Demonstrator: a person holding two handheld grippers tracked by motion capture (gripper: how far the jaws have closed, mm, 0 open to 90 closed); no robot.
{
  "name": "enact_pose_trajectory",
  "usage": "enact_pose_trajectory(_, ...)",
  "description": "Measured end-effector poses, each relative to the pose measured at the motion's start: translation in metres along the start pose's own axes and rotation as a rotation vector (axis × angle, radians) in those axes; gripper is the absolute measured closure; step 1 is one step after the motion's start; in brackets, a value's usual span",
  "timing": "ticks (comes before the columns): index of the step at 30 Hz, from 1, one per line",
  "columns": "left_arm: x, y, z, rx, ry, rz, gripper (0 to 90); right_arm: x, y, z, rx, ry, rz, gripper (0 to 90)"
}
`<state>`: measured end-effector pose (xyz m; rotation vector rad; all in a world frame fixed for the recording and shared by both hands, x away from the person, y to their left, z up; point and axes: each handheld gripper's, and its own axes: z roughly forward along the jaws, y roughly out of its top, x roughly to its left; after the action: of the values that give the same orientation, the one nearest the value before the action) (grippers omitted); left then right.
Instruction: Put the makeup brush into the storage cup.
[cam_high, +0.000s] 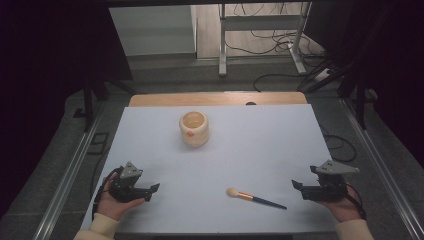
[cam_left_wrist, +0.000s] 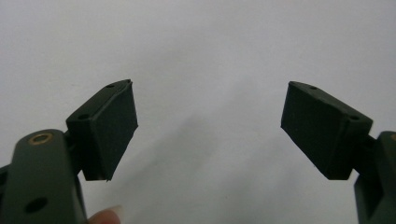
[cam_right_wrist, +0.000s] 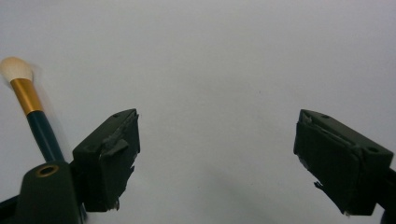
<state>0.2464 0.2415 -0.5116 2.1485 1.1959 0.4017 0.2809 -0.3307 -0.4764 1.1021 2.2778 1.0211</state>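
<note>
Holding: we have a gripper in each hand, both low over the white table (cam_high: 260, 150), both with nothing in them.
Left gripper (cam_high: 155, 187): we see its jaws spread wide, with bare white table between them in the left gripper view (cam_left_wrist: 210, 126); a fingertip (cam_left_wrist: 103, 217) shows at the bottom edge of that view.
Right gripper (cam_high: 296, 185): we see its jaws just as wide apart, nothing between the pads (cam_right_wrist: 116, 158), only white table behind them (cam_right_wrist: 217, 158).
Landmark: we take the brush (cam_high: 255, 198) as our marker; it lies flat on the near part of the table.
Brush: its pale tuft (cam_high: 232, 192) points toward the left gripper, then comes a gold band, then a dark handle that runs toward the right gripper.
Right gripper to brush: we see it just beyond the handle end, near but apart; in the right gripper view the brush (cam_right_wrist: 28, 107) lies outside the left jaw, not between the two.
Left gripper to brush: well apart, out past the tuft end.
Cup (cam_high: 194, 128): a cream cup stands upright well beyond the brush, toward the far side of the table, with a small orange spot on its near wall.
Hands: our left hand (cam_high: 114, 202) and right hand (cam_high: 345, 207) come in from the near edge, cream sleeves at the wrists.
</note>
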Motion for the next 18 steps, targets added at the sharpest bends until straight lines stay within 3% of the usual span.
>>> enact_pose_trajectory(10,0.000,0.000,0.000,0.001,0.001,0.000,19.1,0.001,0.010,-0.005,-0.029,0.009,0.000,15.2)
enact_pose_trajectory(18,0.000,0.000,0.000,0.001,-0.001,-0.001,19.1,0.006,0.021,-0.009,-0.029,0.007,-0.032,14.1)
